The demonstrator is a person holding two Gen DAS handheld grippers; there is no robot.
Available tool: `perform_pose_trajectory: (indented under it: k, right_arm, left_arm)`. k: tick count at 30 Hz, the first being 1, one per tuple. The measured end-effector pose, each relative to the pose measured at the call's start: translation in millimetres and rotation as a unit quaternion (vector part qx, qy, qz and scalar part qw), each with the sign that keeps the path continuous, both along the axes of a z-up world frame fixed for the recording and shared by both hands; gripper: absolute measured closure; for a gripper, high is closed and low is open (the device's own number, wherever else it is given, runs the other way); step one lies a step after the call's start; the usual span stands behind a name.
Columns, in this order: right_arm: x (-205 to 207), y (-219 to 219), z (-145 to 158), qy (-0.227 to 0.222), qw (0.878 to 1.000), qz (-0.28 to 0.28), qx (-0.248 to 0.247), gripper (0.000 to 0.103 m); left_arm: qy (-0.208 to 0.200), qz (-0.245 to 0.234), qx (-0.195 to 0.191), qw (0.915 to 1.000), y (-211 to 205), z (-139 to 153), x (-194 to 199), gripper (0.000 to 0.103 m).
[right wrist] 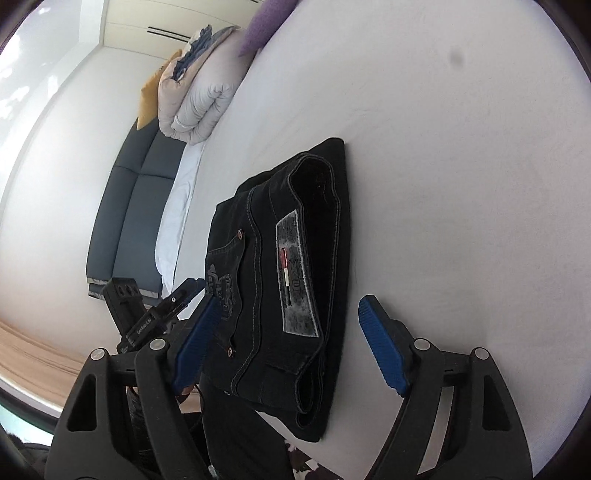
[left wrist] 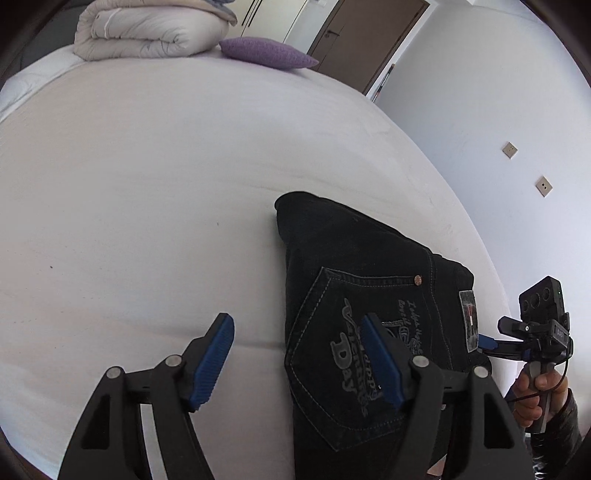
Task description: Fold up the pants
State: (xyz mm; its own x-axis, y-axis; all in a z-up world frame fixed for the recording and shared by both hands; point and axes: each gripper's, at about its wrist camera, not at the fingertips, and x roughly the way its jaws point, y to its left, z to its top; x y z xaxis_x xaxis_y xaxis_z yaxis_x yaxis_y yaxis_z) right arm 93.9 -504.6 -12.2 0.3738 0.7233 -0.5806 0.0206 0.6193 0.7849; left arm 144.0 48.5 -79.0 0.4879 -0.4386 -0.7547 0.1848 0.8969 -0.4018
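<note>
I see the black pants (left wrist: 369, 295) folded into a compact bundle on the white bed (left wrist: 147, 184), back pocket and waistband patch facing up. My left gripper (left wrist: 299, 354) hangs with its blue pads spread apart, nothing between them; the bundle lies just ahead, under its right pad. My right gripper (right wrist: 291, 339) is also spread wide and empty, the bundle's waistband end sitting between its pads. Beyond the left gripper lie a rolled duvet (left wrist: 147, 33) and a purple pillow (left wrist: 266, 53).
</note>
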Motion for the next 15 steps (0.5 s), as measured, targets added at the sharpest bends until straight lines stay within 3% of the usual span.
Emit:
perform_pose_trajectory:
  k: [4,8,10,12,15]
  right_arm:
    - [18,11,-10,0.033,0.999,0.004,-0.014,0.035]
    - [35,21,-17,0.056,0.998,0.004,-0.029,0.05]
    - [40,25,-21,0.062,0.998,0.0,-0.029,0.064]
    - [41,27,-25,0.061,0.998,-0.002,-0.029,0.076]
    - [36,34,-21,0.032,0.998,-0.001,-0.045,0.082]
  left_arm:
    - [0.044,-0.033,0.011,0.9984,-20,-19,13,0.03]
    - [0.046,-0.043,0.019,0.9979,-34,-22,17,0.029]
    - [0.05,-0.048,0.002,0.9976,-39,-24,19,0.049]
    - [0.044,-0.046,0.011,0.9979,-43,-24,17,0.055]
    - [0.03,-0.044,0.008,0.9985,-44,-19,11,0.069]
